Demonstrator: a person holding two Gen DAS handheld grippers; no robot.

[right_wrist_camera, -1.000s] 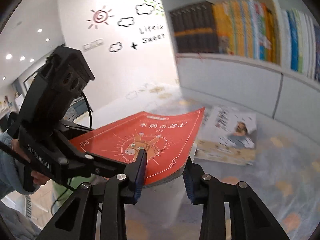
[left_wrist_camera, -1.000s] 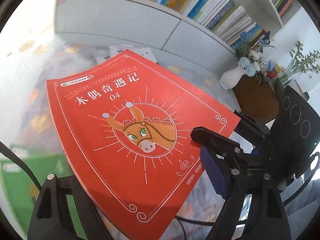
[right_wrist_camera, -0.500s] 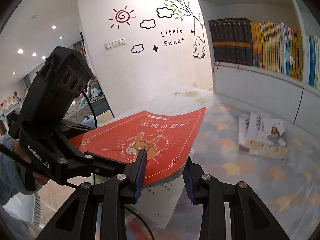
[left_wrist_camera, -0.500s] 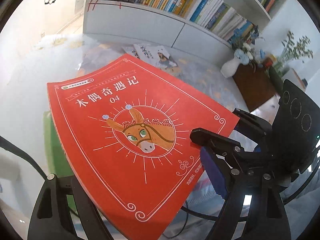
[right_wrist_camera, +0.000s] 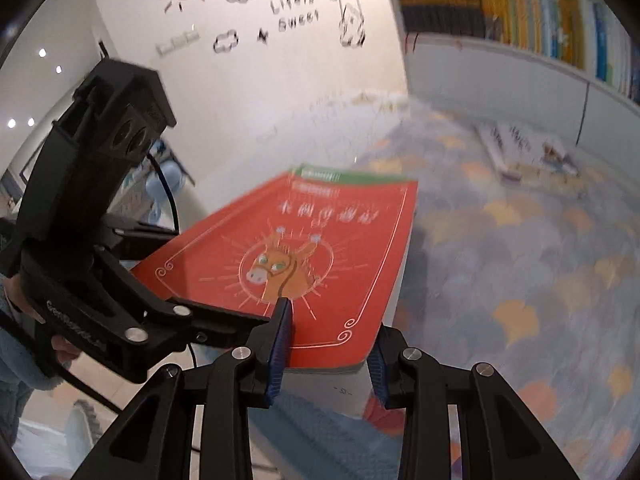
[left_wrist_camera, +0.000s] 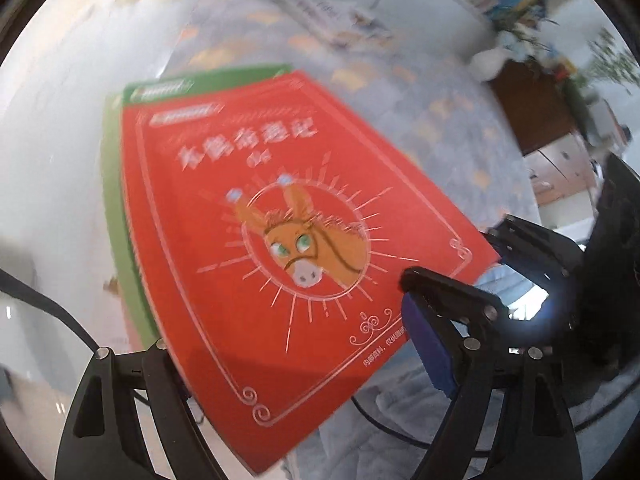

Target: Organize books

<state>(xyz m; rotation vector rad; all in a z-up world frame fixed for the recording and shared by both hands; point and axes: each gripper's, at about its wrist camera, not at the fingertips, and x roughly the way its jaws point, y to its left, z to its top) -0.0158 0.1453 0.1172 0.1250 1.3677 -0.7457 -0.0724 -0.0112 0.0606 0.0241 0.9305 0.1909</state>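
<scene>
A red book [left_wrist_camera: 280, 208] with a donkey on its cover hangs between both grippers. My right gripper [right_wrist_camera: 332, 320] is shut on its near edge, one pad on the cover [right_wrist_camera: 304, 248] and one beneath. My left gripper [left_wrist_camera: 288, 320] stands wide. The book's corner lies over its left finger and under its right one, and the blue pad face is bare. A green book [left_wrist_camera: 200, 80] lies just below the red one on a white stand [right_wrist_camera: 320, 392], nearly lined up with it. I cannot tell whether the two touch.
A white bookshelf [right_wrist_camera: 520, 8] full of upright books runs along the right. More books [right_wrist_camera: 520, 148] lie on the patterned rug [right_wrist_camera: 520, 260] before it. A brown side table [left_wrist_camera: 532, 108] with a white vase stands further off. A person's hand [right_wrist_camera: 24, 300] grips the left handle.
Both grippers have carried the red book away from the shelf and downward. It now sits over the green book and white stand, which were off to the side before. Both jaws look unchanged.
</scene>
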